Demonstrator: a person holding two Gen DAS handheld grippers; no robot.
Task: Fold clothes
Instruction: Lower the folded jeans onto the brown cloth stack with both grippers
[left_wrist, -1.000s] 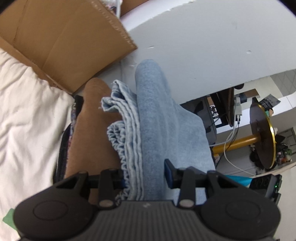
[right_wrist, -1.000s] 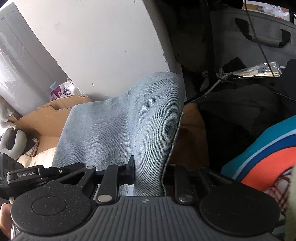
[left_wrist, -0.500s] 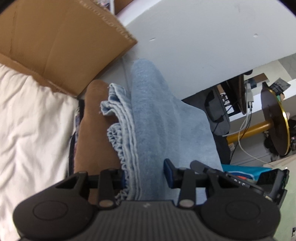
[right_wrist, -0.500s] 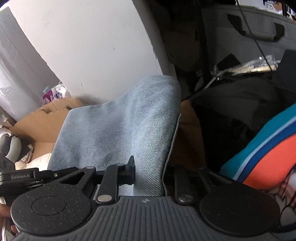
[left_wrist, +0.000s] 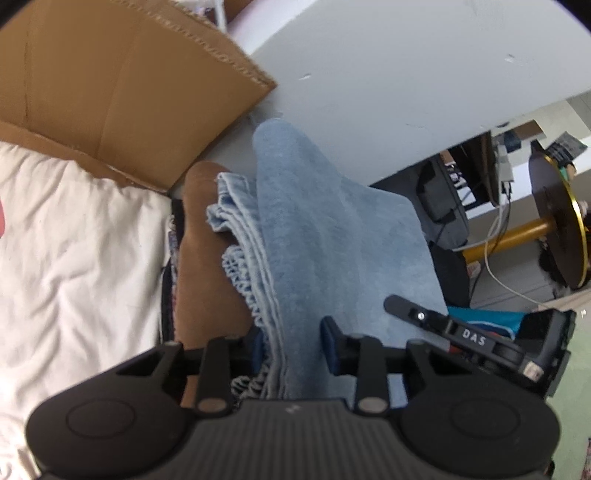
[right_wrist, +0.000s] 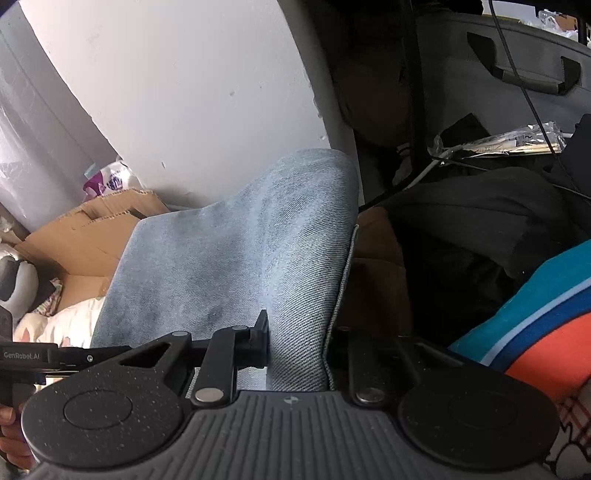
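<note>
Both grippers on a folded light-blue denim garment (left_wrist: 332, 236)

The left gripper (left_wrist: 293, 349) is closing around its layered edge; the right gripper (right_wrist: 297, 341) pinches its fold above a brown cloth (left_wrist: 207, 266).

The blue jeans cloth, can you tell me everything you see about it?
The light blue denim garment looks soft and faded, folded into several layers with stitched, frayed edges bunched along one side. It drapes like a hump over a brown garment. The left gripper has the layered edge between its closing jaws; the right gripper is shut on the seamed edge at the other side.
</note>
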